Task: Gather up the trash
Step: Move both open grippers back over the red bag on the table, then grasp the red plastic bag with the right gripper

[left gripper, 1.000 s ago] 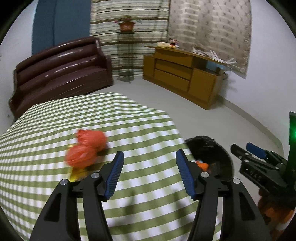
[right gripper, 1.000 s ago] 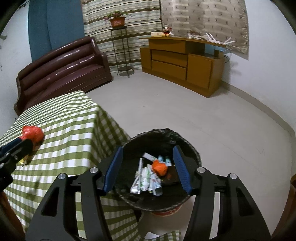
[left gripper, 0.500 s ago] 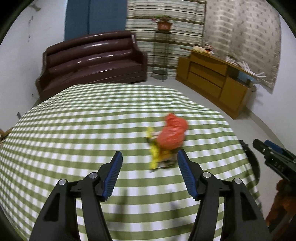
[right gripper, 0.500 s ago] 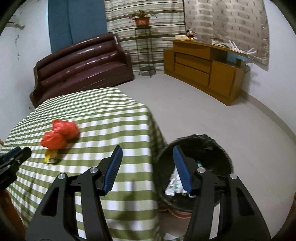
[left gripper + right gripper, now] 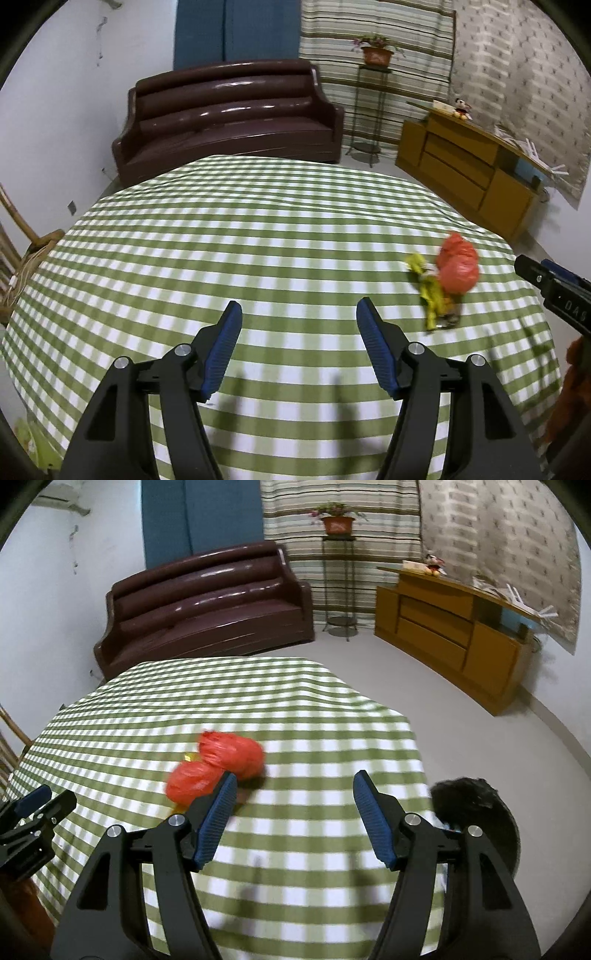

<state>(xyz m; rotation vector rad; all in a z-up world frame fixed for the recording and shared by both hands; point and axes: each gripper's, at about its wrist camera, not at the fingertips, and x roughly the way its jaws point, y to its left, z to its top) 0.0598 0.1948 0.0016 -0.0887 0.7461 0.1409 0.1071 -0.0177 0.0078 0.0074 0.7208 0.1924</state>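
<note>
Green-checked bench (image 5: pixel 258 229) carries red bags (image 5: pixel 218 766) and a yellow wrapper (image 5: pixel 432 301) near its right edge, both the left gripper (image 5: pixel 298 349) and right gripper (image 5: pixel 294 821) spread apart and empty above it, bin (image 5: pixel 480 812) beside.

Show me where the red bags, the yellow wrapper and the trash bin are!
red plastic bags (image 5: pixel 231 755), right wrist view, on the rear bag's crinkled middle.
yellow wrapper (image 5: pixel 432 295), left wrist view, on its twisted middle.
trash bin (image 5: pixel 476 805), right wrist view, on its black liner's rim.

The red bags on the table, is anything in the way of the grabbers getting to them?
No. Only bare checkered tablecloth shows between the open right gripper, the open left gripper and the red bags.
</note>
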